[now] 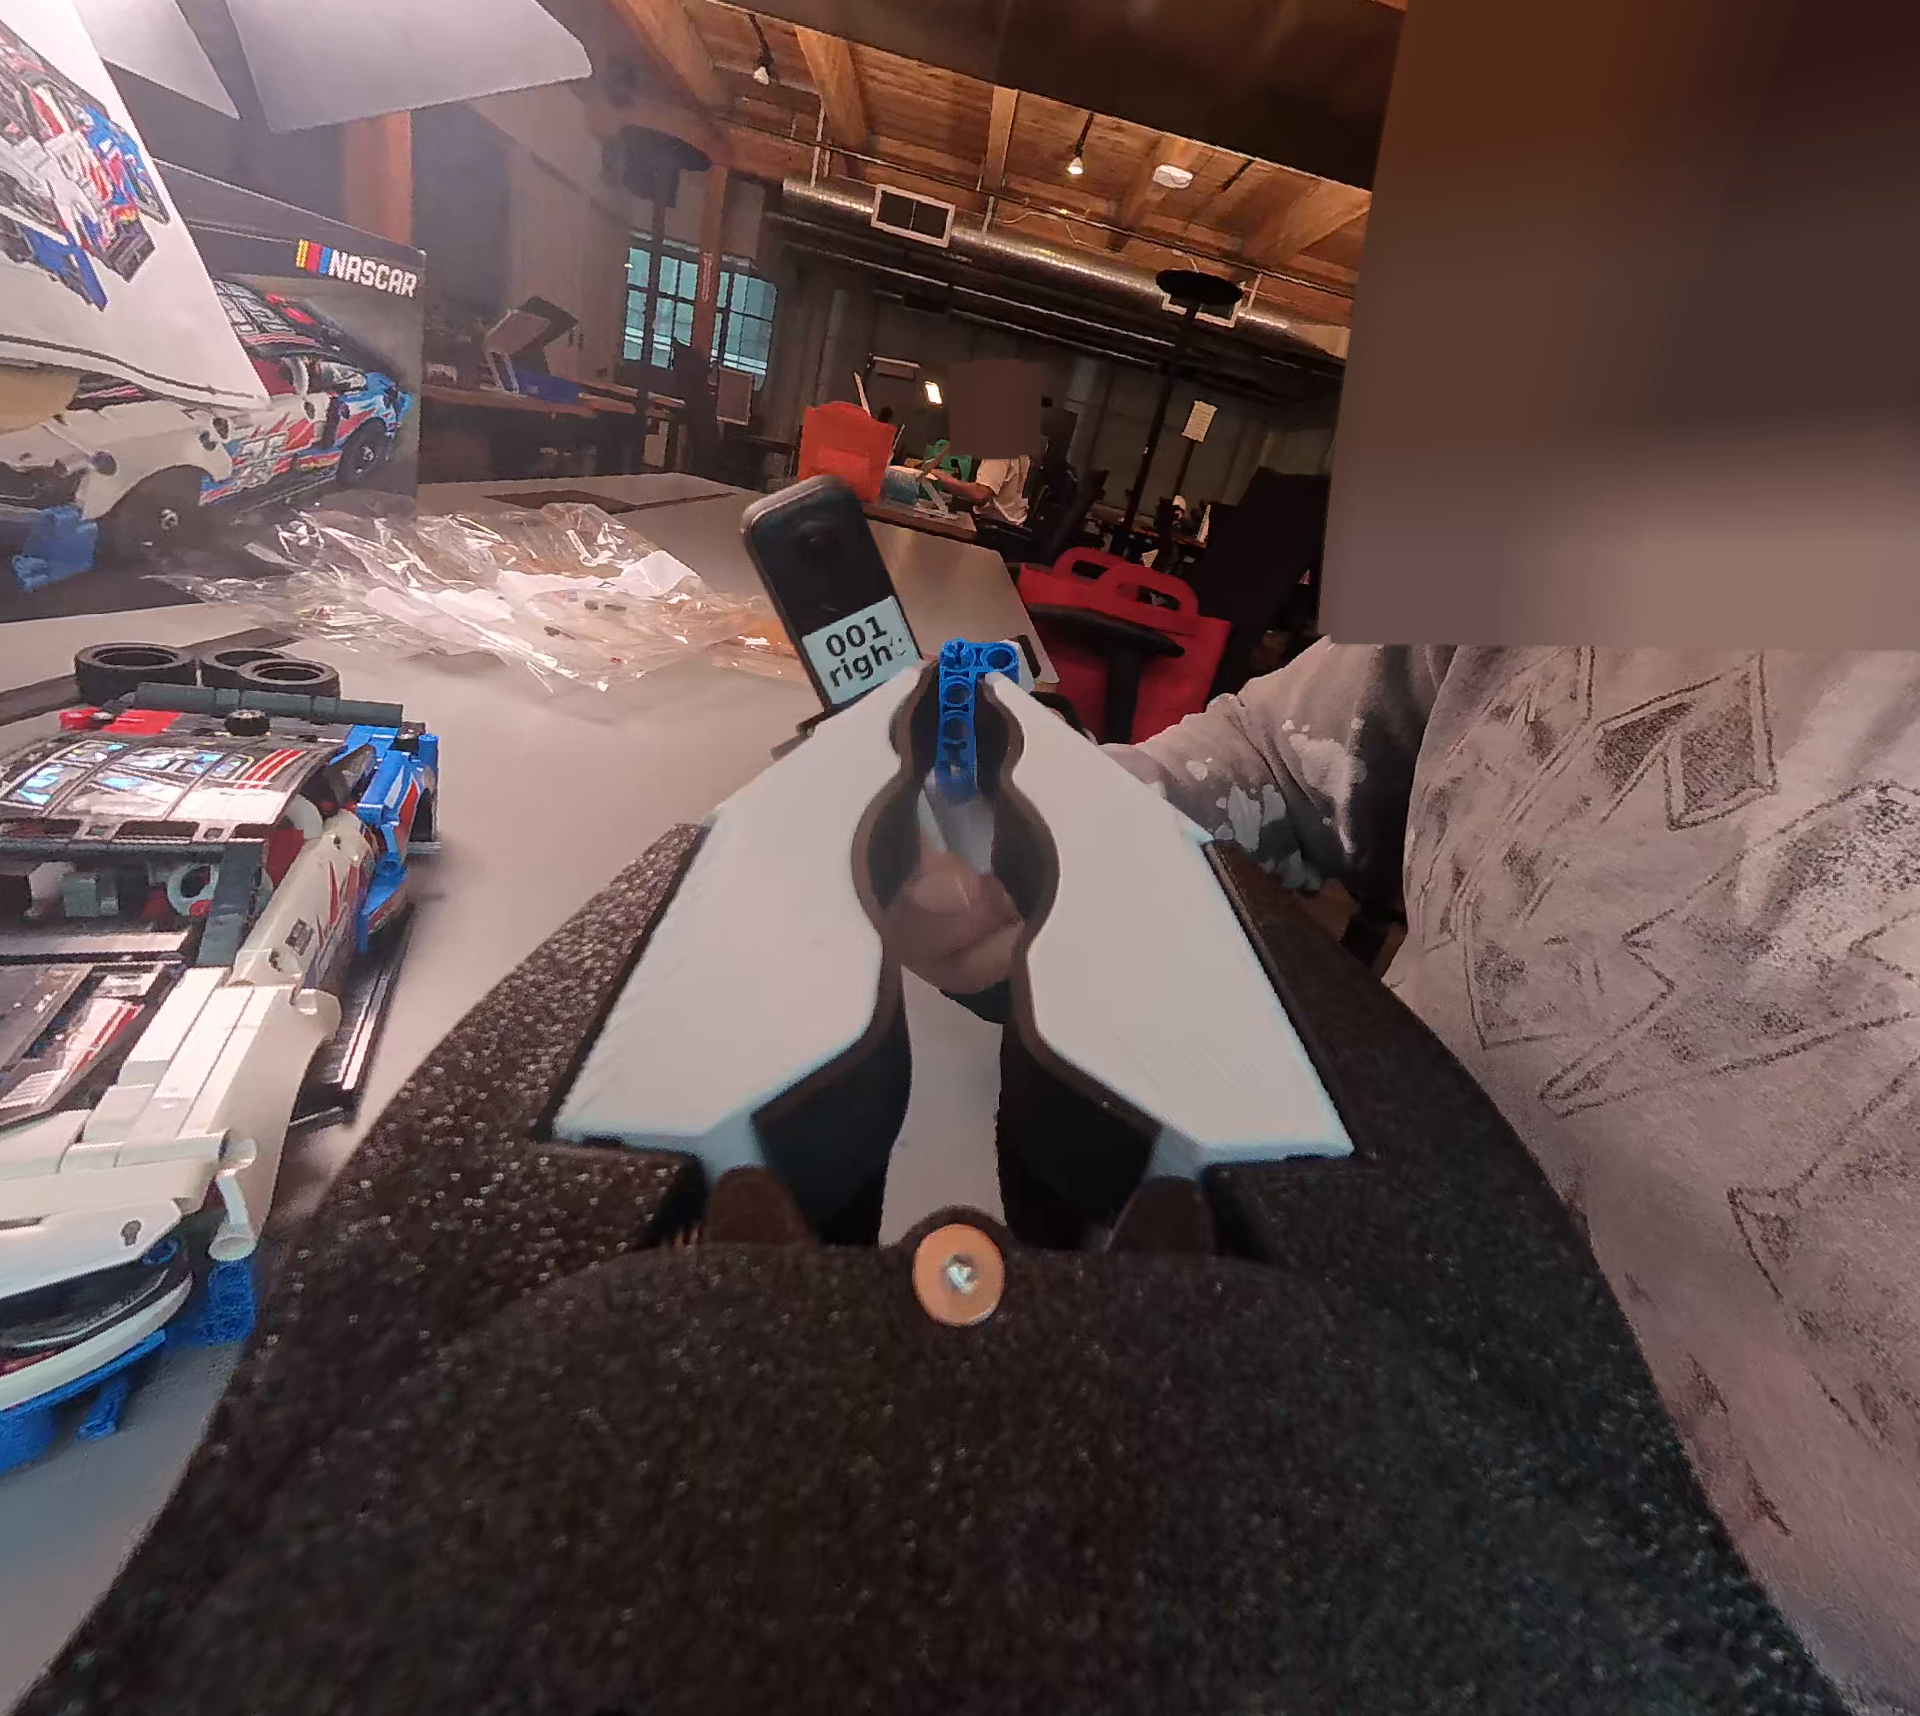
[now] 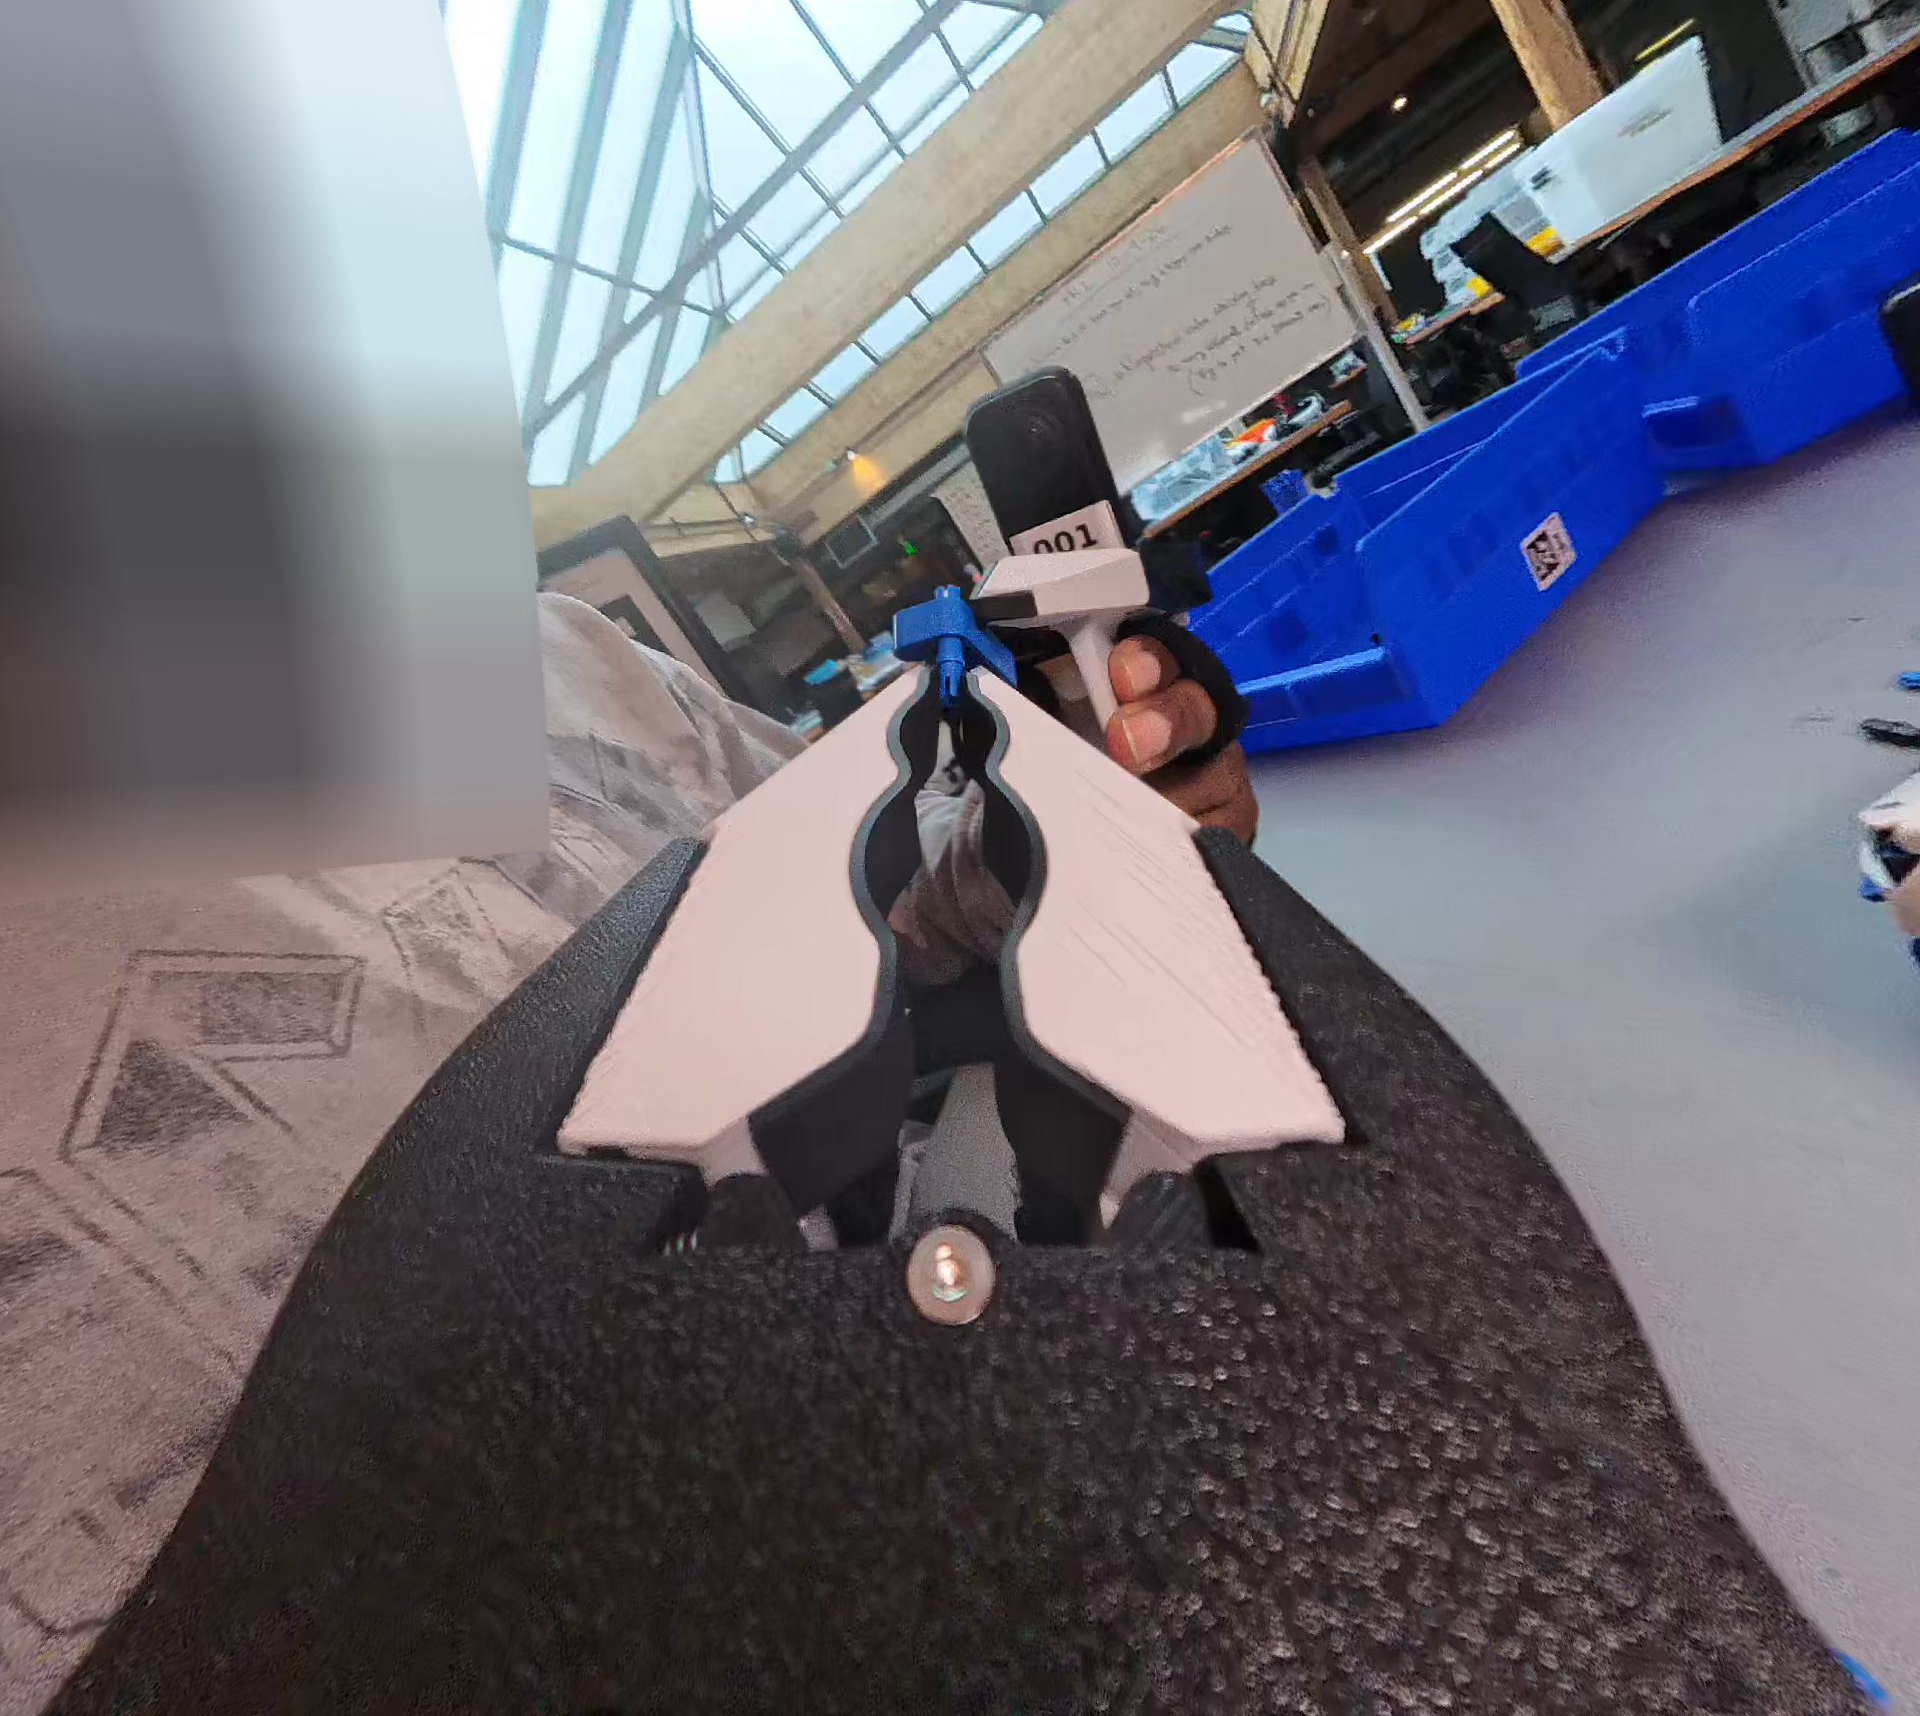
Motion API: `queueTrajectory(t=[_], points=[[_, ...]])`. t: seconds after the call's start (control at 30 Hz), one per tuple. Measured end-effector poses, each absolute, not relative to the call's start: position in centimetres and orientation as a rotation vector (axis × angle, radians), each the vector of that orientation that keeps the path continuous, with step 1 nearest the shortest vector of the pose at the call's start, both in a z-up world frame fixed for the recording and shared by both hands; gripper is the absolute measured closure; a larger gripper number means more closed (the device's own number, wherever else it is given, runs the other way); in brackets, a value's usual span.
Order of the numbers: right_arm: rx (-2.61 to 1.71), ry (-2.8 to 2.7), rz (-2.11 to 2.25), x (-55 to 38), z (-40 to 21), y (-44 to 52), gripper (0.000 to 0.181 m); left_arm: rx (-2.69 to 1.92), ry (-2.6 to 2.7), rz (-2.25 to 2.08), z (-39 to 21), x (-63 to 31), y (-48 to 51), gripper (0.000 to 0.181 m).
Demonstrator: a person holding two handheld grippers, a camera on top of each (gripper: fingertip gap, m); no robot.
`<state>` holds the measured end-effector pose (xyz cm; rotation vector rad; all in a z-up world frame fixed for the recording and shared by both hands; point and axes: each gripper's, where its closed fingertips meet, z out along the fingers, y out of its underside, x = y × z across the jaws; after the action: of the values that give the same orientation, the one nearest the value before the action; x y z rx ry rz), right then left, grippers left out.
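My left gripper [image 1: 957,681] is shut on a blue holed brick beam [image 1: 962,710], held upright above the grey table [image 1: 582,762]. My right gripper [image 2: 950,685] is shut on a small blue pin [image 2: 945,667]. The pin's tip meets the same blue beam [image 2: 948,627]. In the right wrist view the left gripper [image 2: 1049,591] reaches in from the right with a hand [image 2: 1164,721] on its handle. In the left wrist view only the right gripper's black camera [image 1: 821,570] shows, right behind the beam. Both grippers face each other, tip to tip.
A brick race car [image 1: 187,897] sits on the table at left, with loose black tyres [image 1: 208,671], clear plastic bags [image 1: 468,586] and the set's box [image 1: 270,388] behind it. Blue plastic cases [image 2: 1558,513] lie at the right. A person's patterned sleeve [image 1: 1621,939] is close by. My left and right fingertips are right by each other.
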<state>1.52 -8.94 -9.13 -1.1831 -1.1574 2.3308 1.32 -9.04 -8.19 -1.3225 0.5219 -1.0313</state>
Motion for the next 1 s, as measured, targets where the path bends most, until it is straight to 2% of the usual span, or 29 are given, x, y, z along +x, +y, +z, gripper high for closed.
queueTrajectory(t=[0.1,0.23,0.43,0.47,0.53,0.6,0.7,0.77,0.83,1.0], points=[[-1.185,-1.114,2.457,1.6,-9.0,-9.2,0.179,-1.308,0.531,-1.012,-7.9,1.3,-9.2,0.179],[-1.246,-1.113,2.54,2.1,-10.5,-9.5,0.18,-1.112,0.439,-0.94,-2.7,-3.5,-10.4,0.181],[-1.148,-1.215,2.307,1.6,-8.8,-8.6,0.179,-1.316,0.496,-0.916,-6.6,-2.3,-9.1,0.181],[-1.164,-1.213,2.28,1.6,-9.1,-8.3,0.179,-1.349,0.507,-0.921,-7.1,-2.0,-8.9,0.174],[-1.181,-1.274,2.156,1.4,-9.9,-8.4,0.179,-1.422,0.529,-0.977,-8.3,-1.1,-8.7,0.145],[-1.187,-1.369,1.975,1.1,-10.8,-8.5,0.179,-1.484,0.585,-0.996,-9.4,-0.1,-8.8,0.139],[-1.17,-1.529,1.662,0.6,-12.3,-8.4,0.178,-1.585,0.702,-0.895,-11.5,1.2,-8.8,0.14],[-1.147,-1.632,1.486,0.5,-13.4,-8.6,0.179,-1.63,0.765,-0.848,-12.6,1.8,-8.9,0.149],[-1.111,-1.701,1.383,0.6,-14.0,-9.0,0.178,-1.652,0.815,-0.791,-13.4,1.9,-8.9,0.168],[-1.081,-1.753,1.364,1.1,-14.2,-9.8,0.178,-1.641,0.94,-0.681,-13.9,2.2,-9.6,0.167]])
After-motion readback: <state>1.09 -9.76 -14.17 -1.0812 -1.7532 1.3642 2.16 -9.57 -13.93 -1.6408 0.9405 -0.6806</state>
